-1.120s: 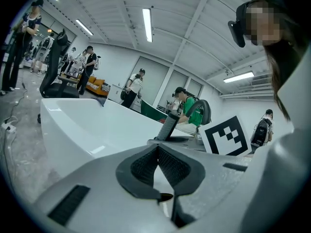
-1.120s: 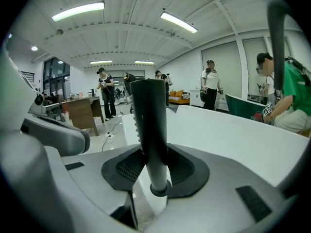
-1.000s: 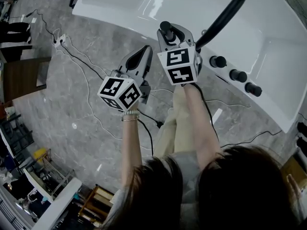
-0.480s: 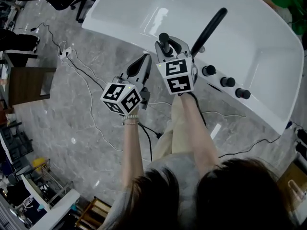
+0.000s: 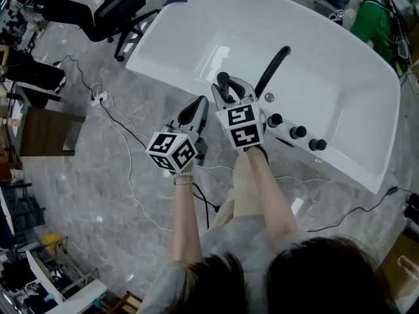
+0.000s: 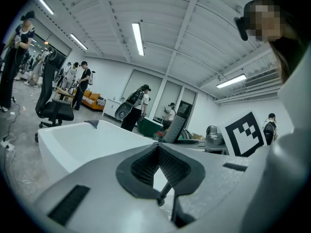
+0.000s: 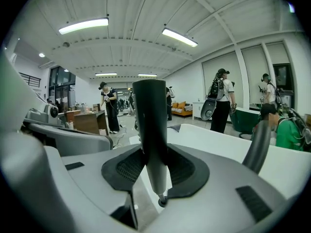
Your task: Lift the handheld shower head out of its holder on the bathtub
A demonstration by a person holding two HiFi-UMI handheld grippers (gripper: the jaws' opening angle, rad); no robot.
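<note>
The right gripper (image 7: 154, 165) was clamped on the handheld shower head (image 7: 150, 120), upright over the bathtub (image 5: 216, 18) rim, seemingly stiff, slick, best taken mid-handle; the left gripper (image 6: 158, 165) was closed, empty.

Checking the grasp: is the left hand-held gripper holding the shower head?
No, the left hand-held gripper has its jaws together with nothing between them.

Stretches both bare forearms forward, side by side, toward the near rim of the bathtub (image 5: 167, 77). Holds the left gripper (image 5: 195, 108) just outside that rim, tipped slightly down, jaws closed together with nothing between them. Poises the right gripper (image 5: 227, 89) above the rim, close beside the left one, jaws clamped on the upright shower head (image 5: 223, 80), pads pressing its handle from both sides.
</note>
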